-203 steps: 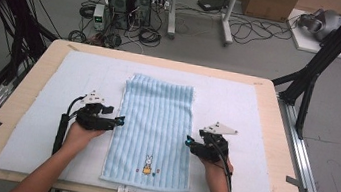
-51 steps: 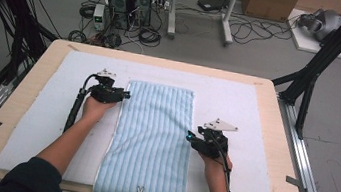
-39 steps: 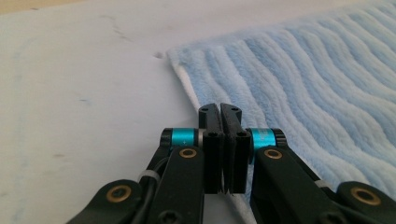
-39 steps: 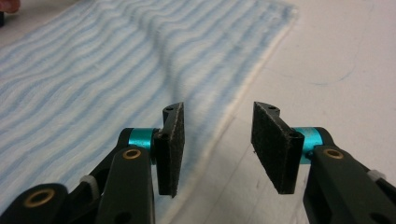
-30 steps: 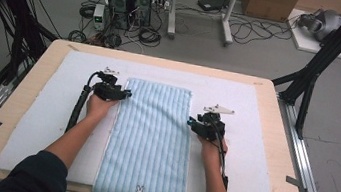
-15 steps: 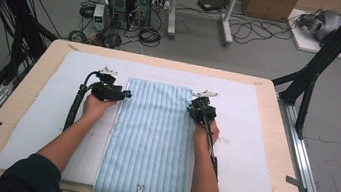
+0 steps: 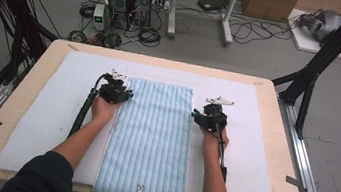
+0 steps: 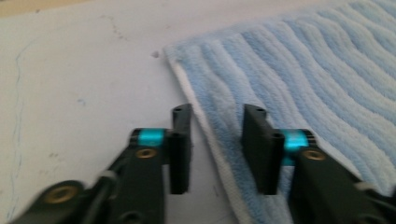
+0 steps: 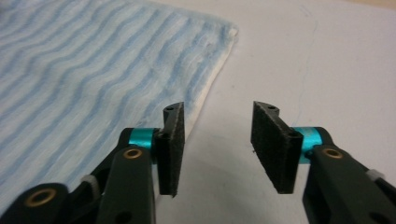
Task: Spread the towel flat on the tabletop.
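Towel (image 7: 150,143) laid lengthwise on the white mat (image 7: 38,123), both far corners about to be gripped.

Towel edges want a low, level bite: each pad should slide under the hem so the corners lift together without skewing. Light blue, ribbed terry with a white hem and a small rabbit motif at the near end, it lies flat down the middle of the mat, its near end hanging just over the table (image 7: 276,121) edge. The left gripper (image 7: 127,94) straddles the left hem, jaws parted and just closing, not yet pinching. The right gripper (image 7: 194,115) sits beside the right hem, jaws just opening, nothing held.
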Available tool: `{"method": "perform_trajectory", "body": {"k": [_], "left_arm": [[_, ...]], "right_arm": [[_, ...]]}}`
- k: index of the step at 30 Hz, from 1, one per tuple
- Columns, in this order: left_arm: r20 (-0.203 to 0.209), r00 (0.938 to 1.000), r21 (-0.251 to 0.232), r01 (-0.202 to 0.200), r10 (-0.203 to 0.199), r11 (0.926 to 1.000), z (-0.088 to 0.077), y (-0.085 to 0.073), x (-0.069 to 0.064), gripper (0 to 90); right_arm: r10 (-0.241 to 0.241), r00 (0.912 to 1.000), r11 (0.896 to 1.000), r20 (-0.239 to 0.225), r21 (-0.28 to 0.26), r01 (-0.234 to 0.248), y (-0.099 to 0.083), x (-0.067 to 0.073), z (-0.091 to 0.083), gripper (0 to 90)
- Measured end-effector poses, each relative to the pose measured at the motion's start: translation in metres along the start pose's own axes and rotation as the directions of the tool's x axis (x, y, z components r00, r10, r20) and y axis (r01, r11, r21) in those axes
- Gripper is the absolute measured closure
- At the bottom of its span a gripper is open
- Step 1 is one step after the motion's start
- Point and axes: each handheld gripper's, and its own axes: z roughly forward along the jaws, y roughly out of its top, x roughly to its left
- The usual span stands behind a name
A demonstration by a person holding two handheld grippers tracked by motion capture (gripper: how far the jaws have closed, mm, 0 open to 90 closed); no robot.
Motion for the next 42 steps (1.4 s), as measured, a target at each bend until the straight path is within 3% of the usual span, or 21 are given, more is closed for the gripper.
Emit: {"method": "perform_trajectory", "body": {"k": [3, 6, 9, 11, 15, 17, 19, 22, 25, 28, 30, 33, 35, 38, 42], "left_arm": [[0.083, 0.9964, 0.007, 0.02, -0.021, 0.9998, -0.008, 0.001, 0.007, 47.7], [0.162, 0.9867, -0.017, 0.012, -0.009, 0.9998, -0.02, 0.002, 0.008, 39.2], [0.194, 0.9809, -0.111, 0.015, 0.007, 0.9937, -0.035, -0.002, 0.008, 37.2], [0.218, 0.9759, -0.125, 0.021, 0.007, 0.9919, -0.041, -0.006, 0.009, 33.7], [0.247, 0.969, -0.137, 0.035, 0.0, 0.9899, -0.051, -0.014, 0.012, 30.9], [0.252, 0.9677, -0.149, 0.047, -0.008, 0.9877, -0.057, -0.017, 0.013, 30.0], [0.26, 0.9656, -0.17, 0.054, -0.008, 0.984, -0.063, -0.021, 0.013, 28.5], [0.28, 0.96, -0.182, 0.045, 0.008, 0.9822, -0.073, -0.026, 0.013, 24.5], [0.29, 0.957, -0.219, 0.061, 0.005, 0.9739, -0.083, -0.033, 0.011, 22.9], [0.305, 0.9523, -0.23, 0.07, 0.004, 0.9707, -0.091, -0.04, 0.009, 21.5], [0.315, 0.9489, -0.243, 0.068, 0.013, 0.9676, -0.098, -0.044, 0.009, 21.0], [0.353, 0.9354, -0.266, 0.082, 0.018, 0.9605, -0.108, -0.048, 0.008, 21.1], [0.349, 0.9364, -0.294, 0.072, 0.037, 0.9532, -0.114, -0.05, 0.006, 21.4], [0.338, 0.9397, -0.295, 0.055, 0.051, 0.954, -0.118, -0.05, 0.005, 21.4], [0.33, 0.9424, -0.298, 0.05, 0.054, 0.9533, -0.121, -0.047, 0.005, 21.0]], "right_arm": [[-0.015, 0.9997, 0.999, -0.017, -0.029, 0.015, -0.002, 0.002, -0.01, 51.6], [-0.052, 0.9974, 0.998, -0.05, -0.023, 0.051, -0.006, 0.004, -0.017, 52.8], [-0.075, 0.9915, 0.997, -0.106, -0.019, 0.074, -0.012, 0.007, -0.023, 59.5], [-0.087, 0.9851, 0.996, -0.148, -0.001, 0.088, -0.017, 0.01, -0.025, 63.9], [-0.104, 0.9727, 0.991, -0.207, 0.056, 0.118, -0.027, 0.019, -0.021, 63.5], [-0.139, 0.9741, 0.985, -0.178, 0.08, 0.155, -0.029, 0.025, -0.019, 61.7], [-0.18, 0.9763, 0.978, -0.12, 0.081, 0.19, -0.028, 0.026, -0.021, 59.3], [-0.141, 0.9815, 0.987, -0.129, 0.064, 0.15, -0.028, 0.023, -0.026, 51.3], [-0.12, 0.9824, 0.993, -0.143, 0.002, 0.122, -0.026, 0.021, -0.04, 42.7], [-0.104, 0.9818, 0.994, -0.159, -0.047, 0.097, -0.028, 0.018, -0.056, 31.1], [-0.119, 0.9777, 0.991, -0.173, -0.075, 0.108, -0.031, 0.017, -0.065, 24.9], [-0.158, 0.9756, 0.984, -0.152, -0.109, 0.143, -0.038, 0.017, -0.077, 16.3], [-0.168, 0.9738, 0.982, -0.153, -0.116, 0.151, -0.043, 0.015, -0.08, 13.1], [-0.196, 0.9691, 0.977, -0.149, -0.118, 0.179, -0.043, 0.015, -0.081, 12.5], [-0.201, 0.968, 0.975, -0.151, -0.13, 0.182, -0.042, 0.015, -0.081, 12.4]]}}
